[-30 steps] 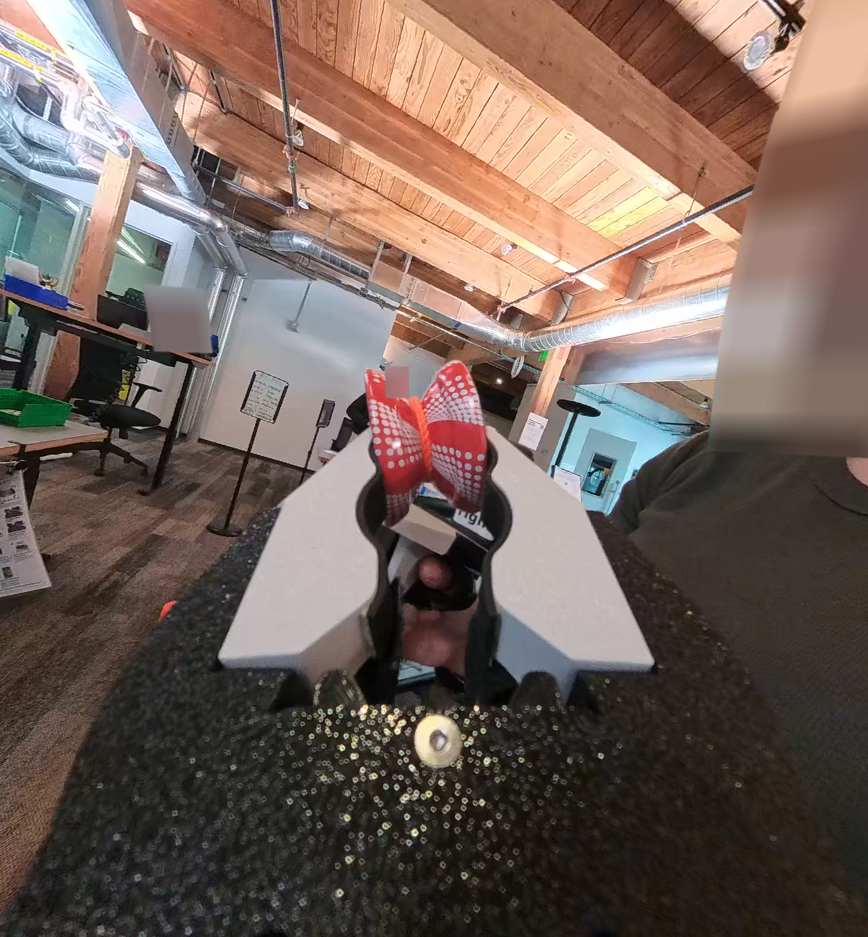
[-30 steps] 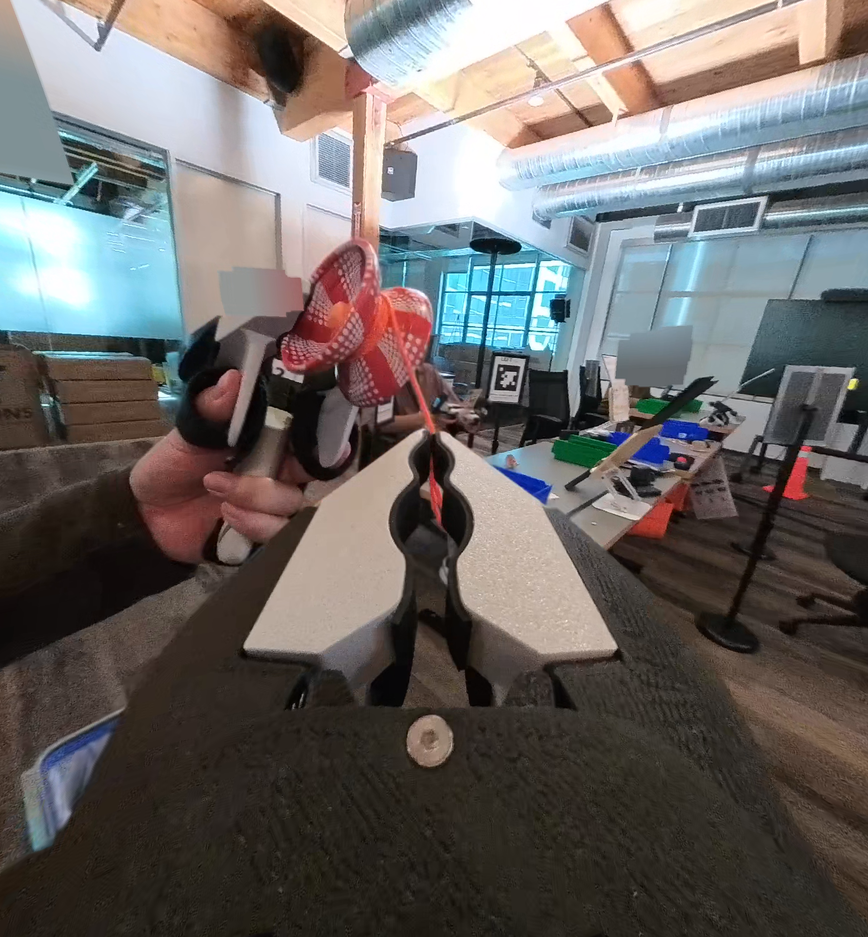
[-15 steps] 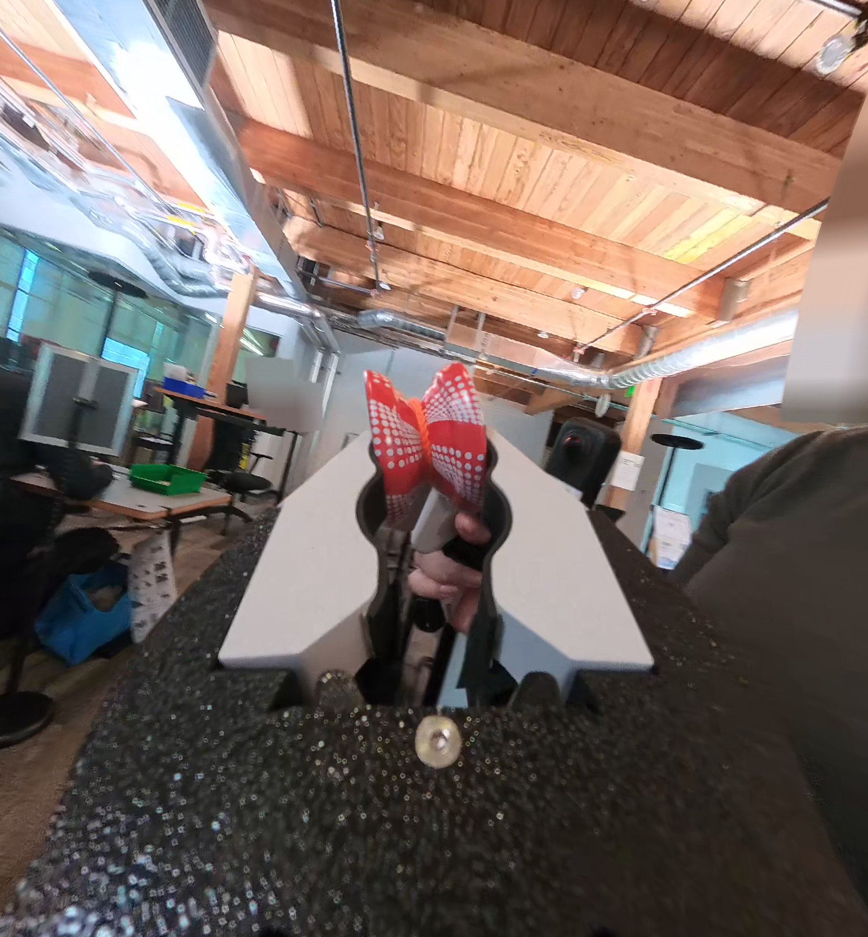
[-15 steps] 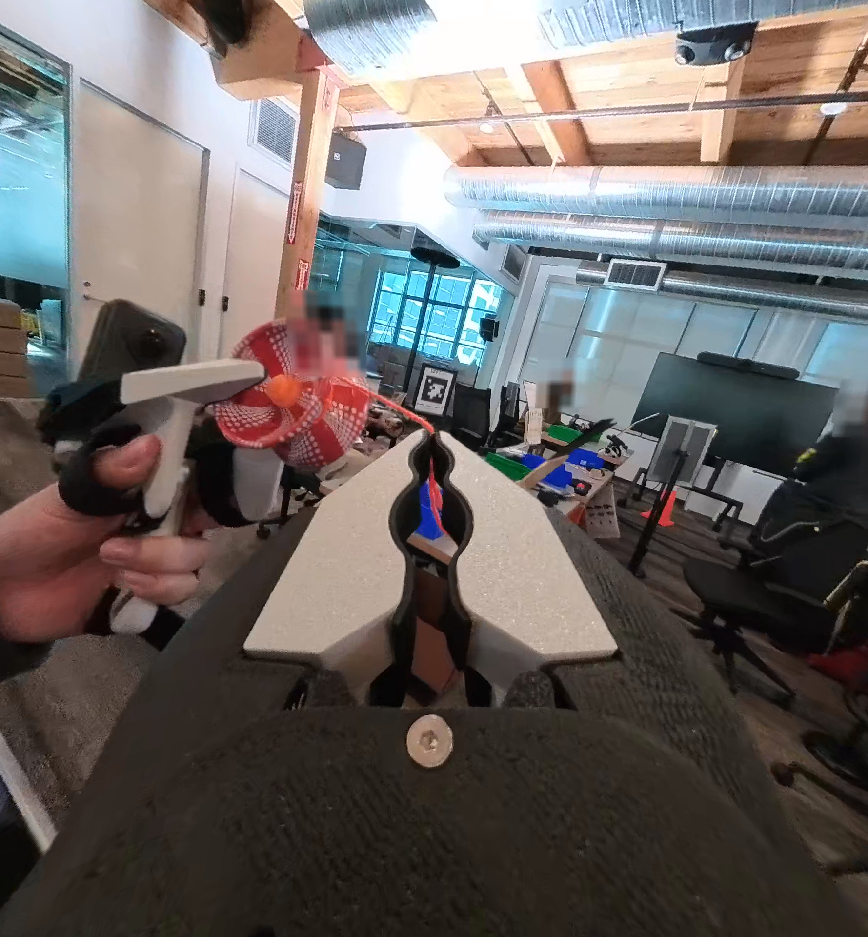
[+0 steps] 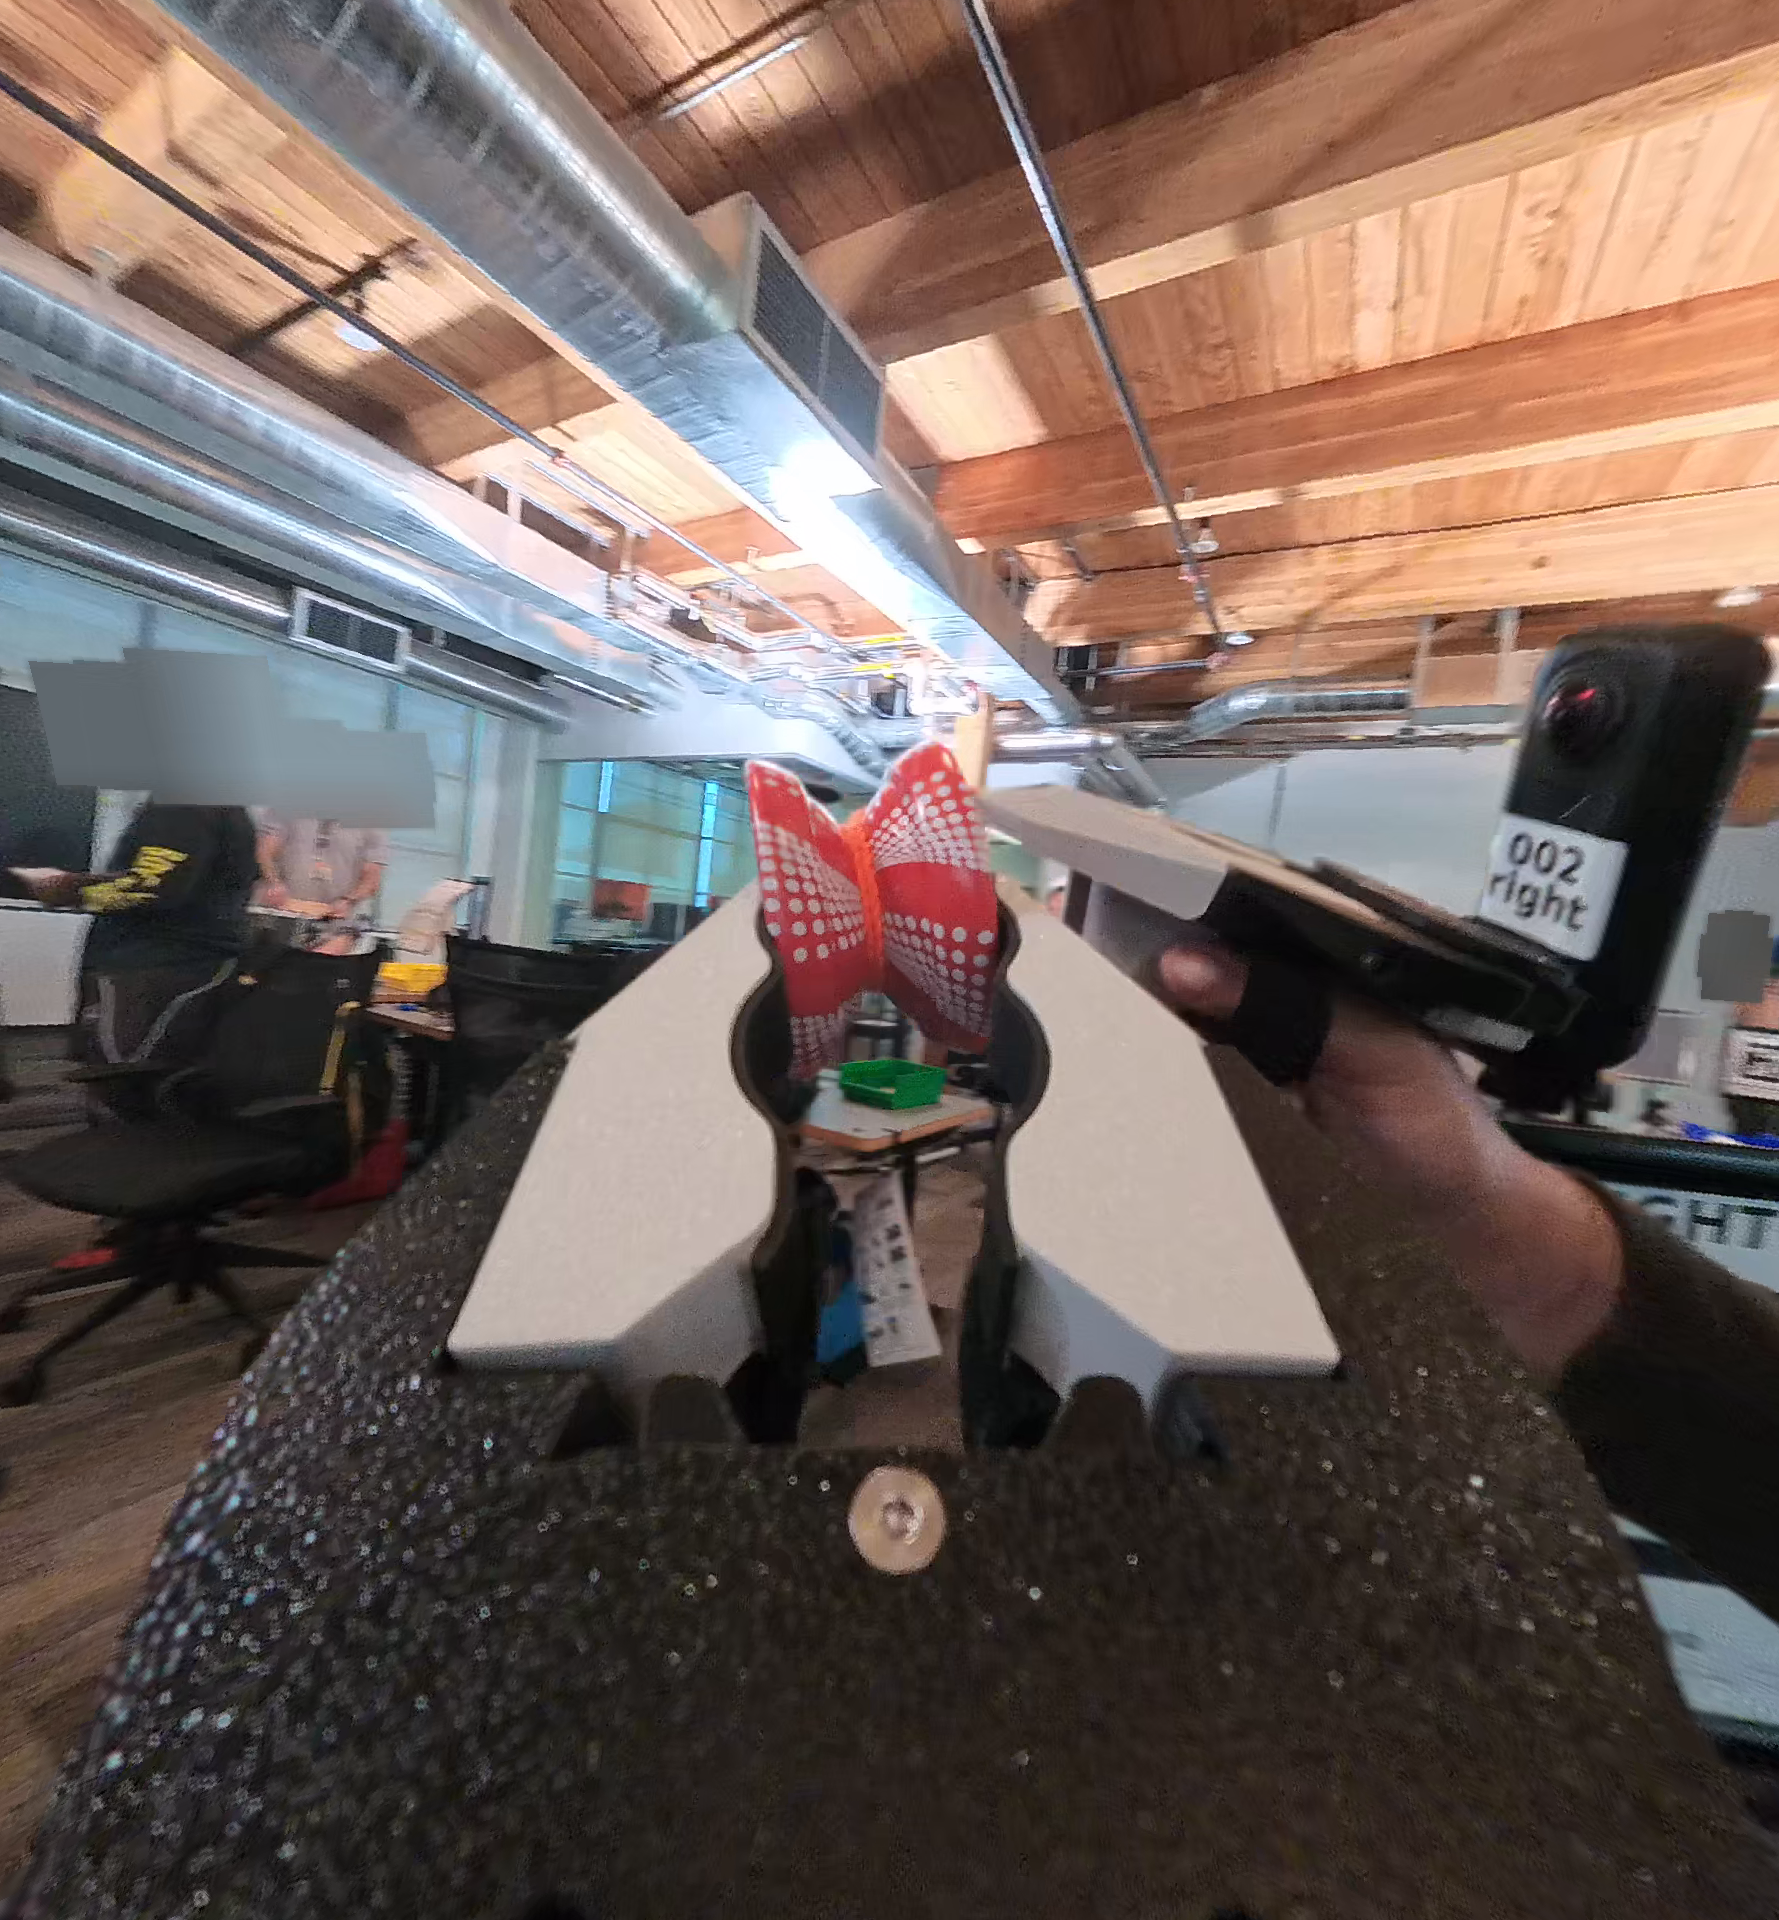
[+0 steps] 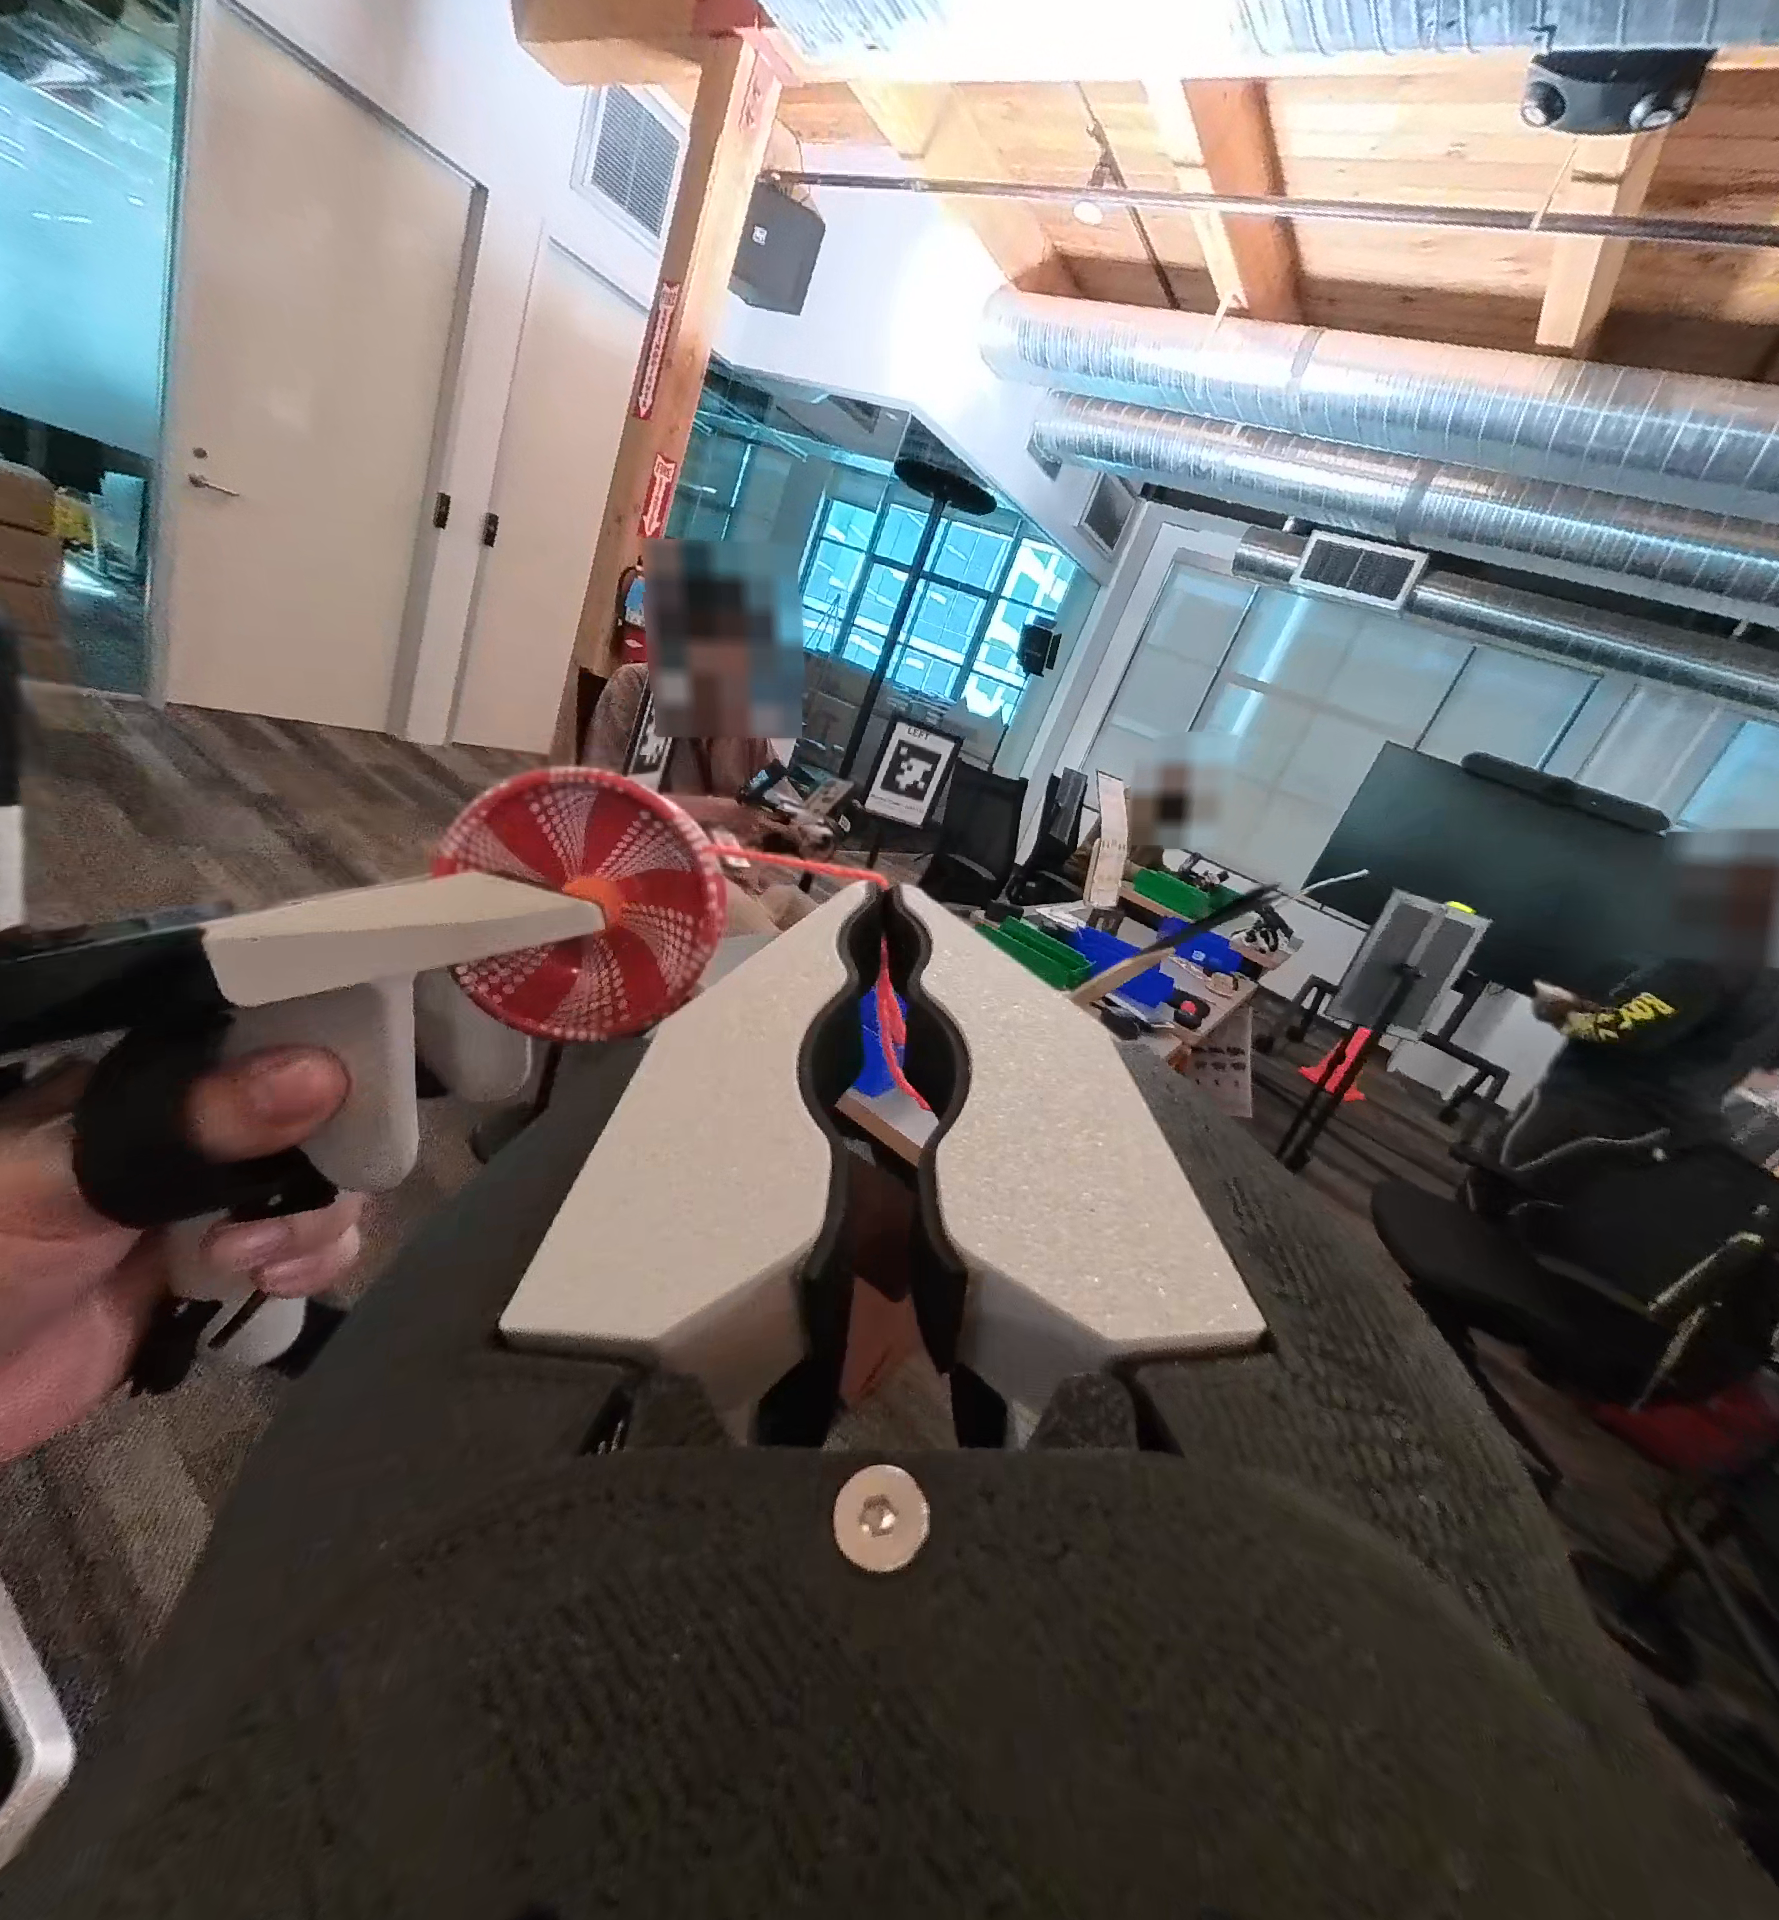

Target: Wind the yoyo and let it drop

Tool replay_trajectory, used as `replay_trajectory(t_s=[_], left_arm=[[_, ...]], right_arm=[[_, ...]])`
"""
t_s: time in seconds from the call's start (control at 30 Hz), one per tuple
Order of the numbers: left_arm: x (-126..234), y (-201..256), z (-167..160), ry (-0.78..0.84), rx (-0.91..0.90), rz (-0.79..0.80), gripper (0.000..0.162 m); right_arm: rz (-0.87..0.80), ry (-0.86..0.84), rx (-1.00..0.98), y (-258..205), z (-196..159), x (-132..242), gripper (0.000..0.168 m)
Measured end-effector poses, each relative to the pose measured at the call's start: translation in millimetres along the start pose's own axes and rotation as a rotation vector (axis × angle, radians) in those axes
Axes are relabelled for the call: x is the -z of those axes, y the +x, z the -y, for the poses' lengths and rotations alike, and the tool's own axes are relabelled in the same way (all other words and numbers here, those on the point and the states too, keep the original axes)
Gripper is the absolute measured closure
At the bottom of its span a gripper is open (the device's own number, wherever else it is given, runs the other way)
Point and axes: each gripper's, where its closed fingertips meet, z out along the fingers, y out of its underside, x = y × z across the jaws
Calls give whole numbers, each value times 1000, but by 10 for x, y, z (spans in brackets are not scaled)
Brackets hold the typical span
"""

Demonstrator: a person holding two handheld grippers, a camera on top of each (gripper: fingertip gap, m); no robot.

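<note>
The left tool (image 5: 880, 935) is clamped on the yoyo (image 5: 872, 902), a red butterfly-shaped one with white dots, its two fingertips pressing the outer faces of the halves so the orange axle sits between them. Nothing carries the yoyo; it is held up in the air, well above the floor. In the right wrist view the same yoyo (image 6: 581, 902) shows side-on as a red and white pinwheel disc, with one grey finger of the left tool (image 6: 511, 925) across its centre. The orange-red string (image 6: 890, 992) runs from the yoyo's groove to the right tool (image 6: 887, 904), whose fingertips are closed together and pinch the string, which then hangs down through the gap behind them.
</note>
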Motion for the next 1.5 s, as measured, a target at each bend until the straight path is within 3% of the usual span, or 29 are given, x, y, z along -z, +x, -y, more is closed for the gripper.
replay_trajectory(t_s=[0.37, 0.43, 0.53, 0.63, 0.77, 0.9, 1.07, 1.13, 1.17, 1.23, 1.33, 1.4, 1.43, 1.5], left_arm=[[-19, -610, 23, -14, -118, 177, 129], [28, -706, -20, -24, -117, 200, 113], [237, -873, -127, -71, -167, 313, 54], [855, -1153, -553, -287, -282, 492, 3], [2156, -1222, -1303, -594, -410, 646, 8], [3274, -1168, -1778, -902, -557, 755, 28], [3933, -1149, -2109, -1051, -624, 822, 34], [4057, -1139, -2234, -1052, -594, 845, 35], [4101, -1126, -2303, -1062, -598, 841, 34], [4029, -1146, -2271, -1068, -675, 842, 39], [3978, -1078, -2326, -1063, -681, 784, 41], [3977, -1079, -2351, -1065, -662, 776, 42], [3999, -1096, -2368, -1076, -647, 783, 42], [4028, -1120, -2384, -1085, -625, 795, 42]], right_arm=[[93, -39, 102, 10, 170, -661, 168], [116, -44, 105, -14, 168, -780, 168], [143, -56, 122, -4, 209, -1000, 168], [162, -57, 140, -21, 236, -1059, 168], [159, -128, 222, -44, 34, -947, 168], [133, -278, 205, -46, -574, -641, 168], [173, -529, 91, -384, -1722, -324, 168], [190, -570, 150, -427, -1860, -356, 168], [181, -569, 187, -357, -1783, -433, 168], [63, -386, 255, 55, -997, -688, 168], [-264, 53, 366, 1041, 1082, -627, 168], [-337, 241, 408, 1281, 2076, -371, 168], [-319, 238, 440, 1283, 2273, -365, 168], [-257, 161, 511, 1166, 2261, -475, 168]])
